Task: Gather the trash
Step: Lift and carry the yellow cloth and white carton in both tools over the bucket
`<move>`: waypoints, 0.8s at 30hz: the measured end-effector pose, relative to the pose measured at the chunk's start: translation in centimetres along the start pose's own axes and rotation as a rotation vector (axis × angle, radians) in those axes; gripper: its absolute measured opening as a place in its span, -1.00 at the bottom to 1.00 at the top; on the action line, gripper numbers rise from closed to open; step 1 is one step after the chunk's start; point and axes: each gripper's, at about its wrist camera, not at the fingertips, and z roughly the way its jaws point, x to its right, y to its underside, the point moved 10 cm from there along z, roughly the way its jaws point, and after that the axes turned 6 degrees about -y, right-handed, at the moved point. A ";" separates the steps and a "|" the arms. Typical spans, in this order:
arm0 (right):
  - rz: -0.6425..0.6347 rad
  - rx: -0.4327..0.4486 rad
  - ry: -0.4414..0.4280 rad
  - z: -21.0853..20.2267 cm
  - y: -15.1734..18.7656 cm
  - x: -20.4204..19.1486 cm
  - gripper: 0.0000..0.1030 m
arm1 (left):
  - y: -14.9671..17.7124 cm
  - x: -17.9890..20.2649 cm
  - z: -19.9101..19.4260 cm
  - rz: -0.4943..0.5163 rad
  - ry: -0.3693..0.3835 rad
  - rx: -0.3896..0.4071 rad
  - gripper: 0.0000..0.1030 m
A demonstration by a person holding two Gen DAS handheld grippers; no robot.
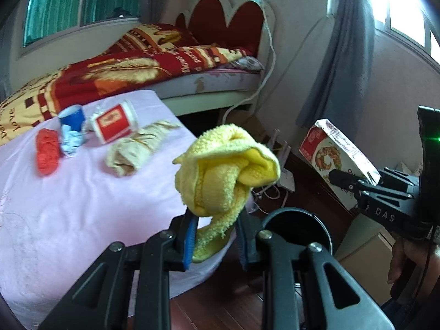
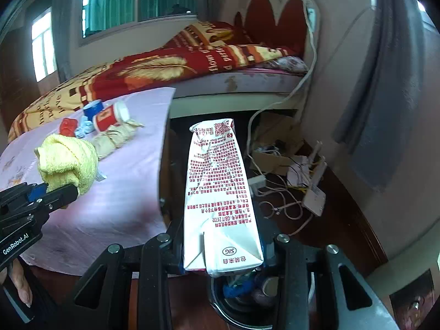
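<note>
Clamped in the right tool (image 2: 222, 247): white milk carton (image 2: 220, 192), held over the dark bin (image 2: 247, 299) on the floor. Beyond, pink-clothed tabletop (image 1: 82, 206) carrying beige wrapper (image 1: 137, 148), red-and-white cup (image 1: 114, 123), blue cup (image 1: 72, 117), red scrap (image 1: 47, 151). Pinched in the left tool (image 1: 216, 236): crumpled yellow cloth (image 1: 225, 167), raised at the tabletop's edge beside the bin.

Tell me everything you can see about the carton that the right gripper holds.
The carton is a tall white paper drink box with dense red print and a picture on one side. It looks creased and dented. The right gripper clamps its base, so it points forward, above the dark bin on the floor.
</note>
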 end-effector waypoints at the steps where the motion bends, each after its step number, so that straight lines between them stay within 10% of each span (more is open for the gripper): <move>1: 0.008 -0.004 0.008 -0.1 0.3 0.6 -0.25 | 0.1 0.7 0.2 0.007 0.009 -0.004 -0.48; 24: 0.130 -0.087 0.099 -1.2 8.7 10.7 -0.25 | 4.0 12.1 5.0 0.151 0.173 -0.130 -0.48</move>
